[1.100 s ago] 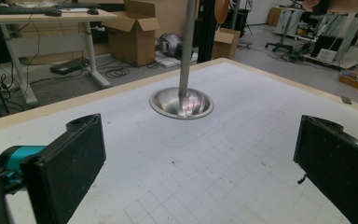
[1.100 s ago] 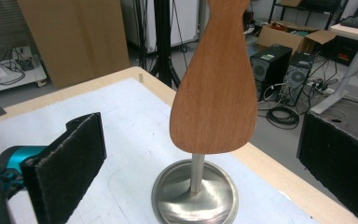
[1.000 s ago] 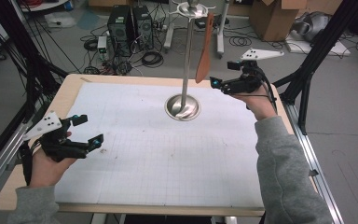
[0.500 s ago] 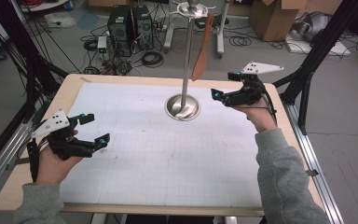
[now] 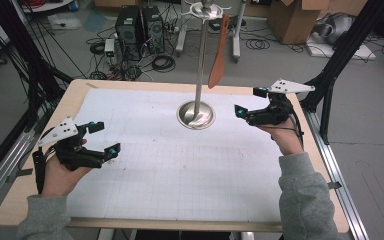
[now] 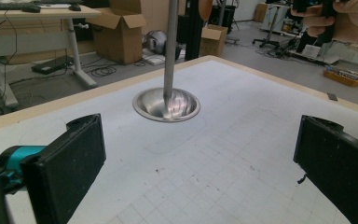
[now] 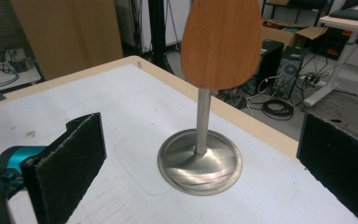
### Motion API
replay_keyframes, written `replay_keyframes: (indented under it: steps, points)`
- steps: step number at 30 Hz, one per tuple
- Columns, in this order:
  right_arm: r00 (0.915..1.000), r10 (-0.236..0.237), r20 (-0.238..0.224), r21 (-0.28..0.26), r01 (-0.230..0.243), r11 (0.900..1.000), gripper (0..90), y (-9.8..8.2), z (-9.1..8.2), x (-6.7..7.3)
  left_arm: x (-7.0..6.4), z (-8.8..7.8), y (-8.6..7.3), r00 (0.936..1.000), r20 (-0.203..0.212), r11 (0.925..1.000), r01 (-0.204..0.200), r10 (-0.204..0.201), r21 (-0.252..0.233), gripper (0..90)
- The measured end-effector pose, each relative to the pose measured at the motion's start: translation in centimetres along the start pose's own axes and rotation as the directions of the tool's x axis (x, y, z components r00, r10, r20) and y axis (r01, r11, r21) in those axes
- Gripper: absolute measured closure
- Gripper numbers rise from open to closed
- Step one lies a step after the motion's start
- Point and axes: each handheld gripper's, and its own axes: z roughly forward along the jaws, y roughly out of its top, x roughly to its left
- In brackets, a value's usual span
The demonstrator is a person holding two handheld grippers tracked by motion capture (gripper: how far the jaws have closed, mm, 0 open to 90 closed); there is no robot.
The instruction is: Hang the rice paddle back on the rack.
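1. Hanging from the metal stand at 12 o'clock: wooden spatula, blade down, off the table.
2. Right gripper, 2 o'clock: jaws wide, empty, levelled at the stand's base.
3. Left gripper, 8 o'clock: jaws wide, empty, palm cradling it from beneath.

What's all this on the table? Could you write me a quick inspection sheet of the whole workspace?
Surface: wooden table under a white gridded mat.
Job's things: wooden spatula hanging from a metal stand.
Clutter: nothing seen on the mat.
Grippers: left hand-held gripper open, empty; right hand-held gripper open, empty, near the stand's base.
Cables: one trails along the left wrist; coils on the floor.
Surroundings: computer towers, cardboard boxes.
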Motion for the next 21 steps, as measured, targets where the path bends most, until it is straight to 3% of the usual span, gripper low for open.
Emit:
replay_keyframes:
  steps: [5, 13, 21]
  points:
    - [0.9999, 0.007, 0.013, -0.021, -0.006, 1.0, 0.0, -0.8, -1.0, 0.0, 0.1, 0.0, -0.1, 1.0, -0.004, 1.0, 0.001, -0.001, 0.003, 2.6]
    - [0.9987, 0.012, 0.05, 0.001, -0.012, 1.0, 0.0, -2.4, -1.8, 0.0, 0.0, 0.0, -0.1, 0.9999, -0.01, 1.0, -0.004, 0.004, 0.006, 2.6]
    - [0.9983, 0.044, 0.04, 0.006, -0.044, 0.999, 0.0, -4.0, -2.3, -0.3, 0.1, 0.1, -0.2, 0.9999, -0.012, 0.9999, -0.002, 0.002, 0.01, 2.6]
